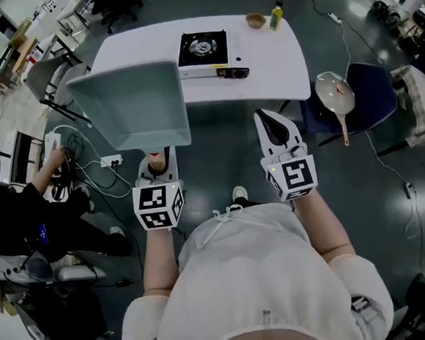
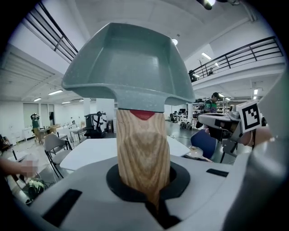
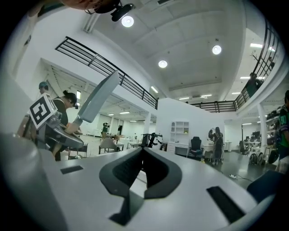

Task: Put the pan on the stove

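Note:
A square grey-green pan (image 1: 133, 106) with a wooden handle (image 1: 154, 162) hangs in the air in front of me, left of the table's near edge. My left gripper (image 1: 158, 160) is shut on that handle (image 2: 142, 149), and the pan (image 2: 131, 63) stands upright above the jaws. The portable gas stove (image 1: 204, 53) sits on the white table (image 1: 278, 61), beyond and to the right of the pan. My right gripper (image 1: 267, 119) is held near the table's front edge, shut and empty. In the right gripper view (image 3: 143, 155) the pan (image 3: 97, 99) shows edge-on at left.
A round pan (image 1: 335, 92) lies on a blue chair (image 1: 377, 94) right of the table. A small bowl (image 1: 256, 19) and a bottle (image 1: 276, 14) stand at the table's far edge. A person (image 1: 28, 213) crouches by cables at left, near a grey chair (image 1: 45, 75).

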`<action>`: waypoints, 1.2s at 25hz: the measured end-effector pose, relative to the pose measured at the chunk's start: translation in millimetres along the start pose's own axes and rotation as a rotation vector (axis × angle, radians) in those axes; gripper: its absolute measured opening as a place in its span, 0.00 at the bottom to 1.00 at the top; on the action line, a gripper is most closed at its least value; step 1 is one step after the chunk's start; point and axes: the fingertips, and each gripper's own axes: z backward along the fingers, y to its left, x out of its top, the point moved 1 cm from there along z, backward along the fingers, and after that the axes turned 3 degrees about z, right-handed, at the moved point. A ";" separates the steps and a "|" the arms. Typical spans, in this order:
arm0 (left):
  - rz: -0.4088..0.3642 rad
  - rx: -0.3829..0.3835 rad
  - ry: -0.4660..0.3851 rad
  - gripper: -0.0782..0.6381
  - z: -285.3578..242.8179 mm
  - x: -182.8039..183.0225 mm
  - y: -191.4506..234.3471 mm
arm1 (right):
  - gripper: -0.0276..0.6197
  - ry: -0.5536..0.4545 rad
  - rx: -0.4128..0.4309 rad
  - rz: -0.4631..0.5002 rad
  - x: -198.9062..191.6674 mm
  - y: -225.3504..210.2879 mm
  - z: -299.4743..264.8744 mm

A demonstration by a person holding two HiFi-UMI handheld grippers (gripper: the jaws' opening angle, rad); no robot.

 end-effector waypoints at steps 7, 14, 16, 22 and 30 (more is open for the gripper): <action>0.039 0.052 0.024 0.14 -81.3 23.3 12.0 | 0.05 0.005 0.032 -0.004 -13.9 -62.7 -72.9; 0.050 0.052 0.088 0.14 -149.3 31.1 30.9 | 0.05 0.037 0.056 -0.019 -32.1 -90.5 -136.9; 0.054 0.038 0.114 0.14 -169.9 30.9 39.0 | 0.05 0.057 0.057 -0.026 -39.1 -94.0 -157.0; 0.058 -0.018 0.199 0.14 -242.4 32.4 70.7 | 0.05 0.102 0.034 -0.046 -52.9 -108.8 -227.6; 0.074 -0.174 0.410 0.14 -333.3 2.2 97.9 | 0.05 0.177 -0.044 -0.071 -84.5 -125.6 -312.9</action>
